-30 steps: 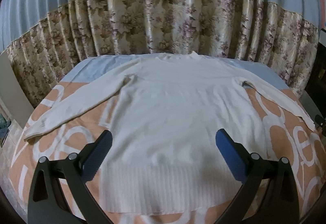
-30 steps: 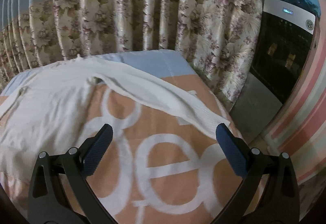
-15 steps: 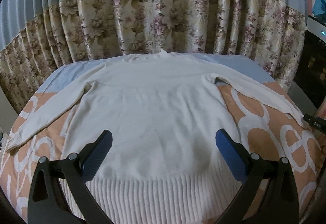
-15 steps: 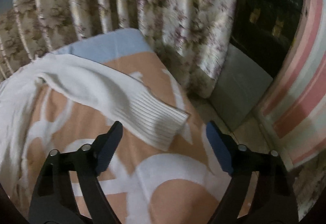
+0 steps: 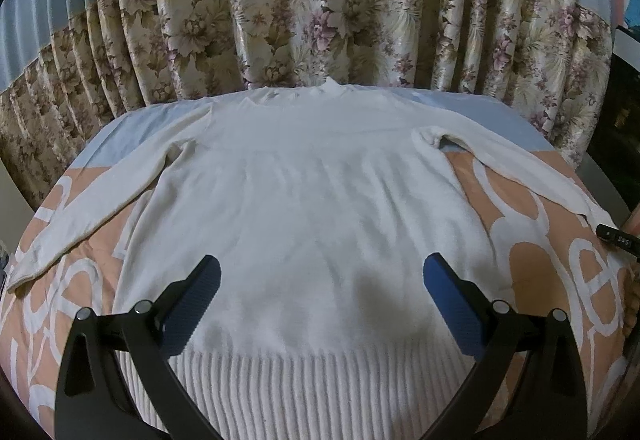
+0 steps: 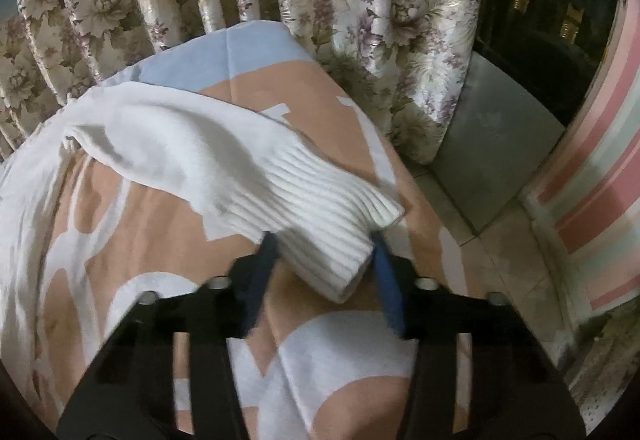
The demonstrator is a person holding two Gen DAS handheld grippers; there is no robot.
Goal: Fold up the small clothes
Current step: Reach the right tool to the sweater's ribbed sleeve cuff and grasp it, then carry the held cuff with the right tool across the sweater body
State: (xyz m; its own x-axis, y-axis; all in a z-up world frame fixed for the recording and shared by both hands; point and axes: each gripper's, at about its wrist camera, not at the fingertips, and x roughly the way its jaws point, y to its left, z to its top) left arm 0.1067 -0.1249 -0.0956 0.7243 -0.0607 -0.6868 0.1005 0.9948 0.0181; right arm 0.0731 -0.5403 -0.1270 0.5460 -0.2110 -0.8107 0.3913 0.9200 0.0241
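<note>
A white knit sweater (image 5: pixel 320 192) lies flat, front up, on a bed with an orange and white cover (image 5: pixel 532 264), sleeves spread to both sides. My left gripper (image 5: pixel 320 288) is open and empty above the sweater's lower body, near the ribbed hem (image 5: pixel 320 392). In the right wrist view my right gripper (image 6: pixel 324 252) has its jaws closing around the ribbed cuff (image 6: pixel 320 224) of the sweater's right sleeve, one blue pad (image 6: pixel 386 280) on each side of it. The right gripper's tip also shows at the right edge of the left wrist view (image 5: pixel 618 238).
Floral curtains (image 5: pixel 320 20) hang behind the bed's far edge. A dark appliance (image 6: pixel 552 20) and tiled floor (image 6: pixel 500 200) are beyond the bed's right edge. A pink striped wall (image 6: pixel 600 200) is at far right.
The right gripper has moved forward onto the right sleeve cuff and narrowed its jaws around it. The left gripper has shifted slightly over the sweater's body and stays open.
</note>
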